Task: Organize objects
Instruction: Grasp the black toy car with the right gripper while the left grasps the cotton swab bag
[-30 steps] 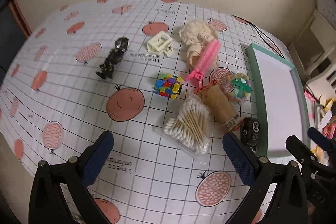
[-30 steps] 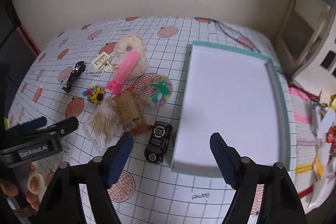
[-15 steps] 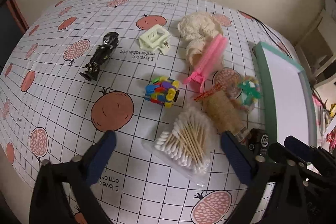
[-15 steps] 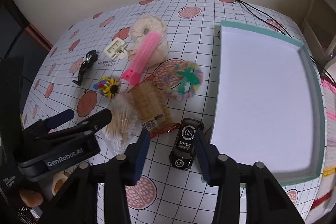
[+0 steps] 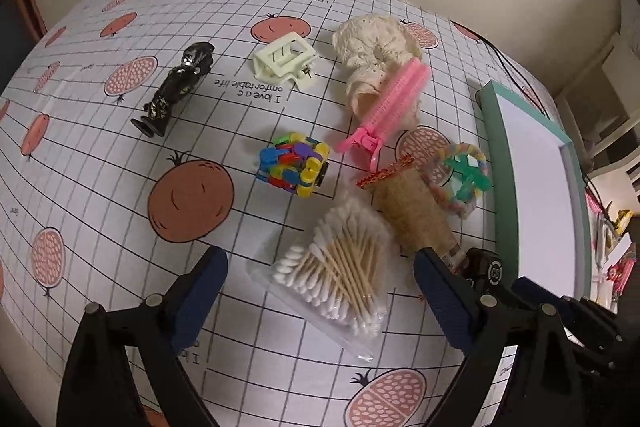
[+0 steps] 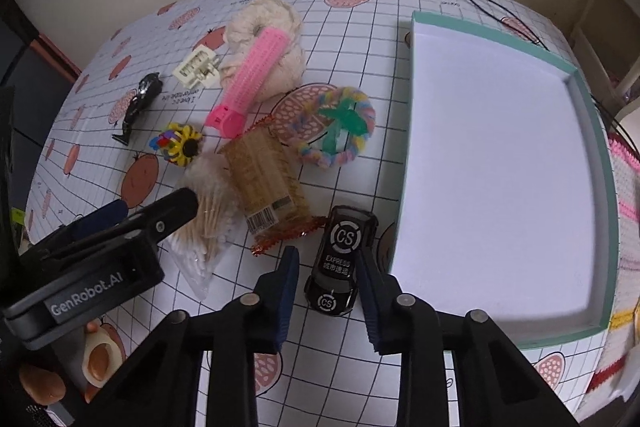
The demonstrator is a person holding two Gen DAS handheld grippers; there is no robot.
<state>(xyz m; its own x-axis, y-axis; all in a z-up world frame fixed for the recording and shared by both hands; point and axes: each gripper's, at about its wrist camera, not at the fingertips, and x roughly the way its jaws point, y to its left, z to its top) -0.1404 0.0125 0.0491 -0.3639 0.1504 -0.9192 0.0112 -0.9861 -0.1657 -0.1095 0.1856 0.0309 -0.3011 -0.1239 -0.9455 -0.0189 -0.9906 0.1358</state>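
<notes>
The black toy car [image 6: 340,261] is flanked by the right gripper [image 6: 326,291], fingers closing, tray edge [image 6: 402,211] just beside; the left gripper [image 5: 320,291] is held wide over the cotton swabs [image 5: 340,275].

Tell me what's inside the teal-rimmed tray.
Nothing visible: the tray shows only its bare white floor in the right wrist view. The front right corner is blurred, and the near wall hides a thin strip of floor behind it.

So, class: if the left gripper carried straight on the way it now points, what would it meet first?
Most likely the bag of cotton swabs, lying between the open left gripper's fingers; depth is unclear.
</notes>
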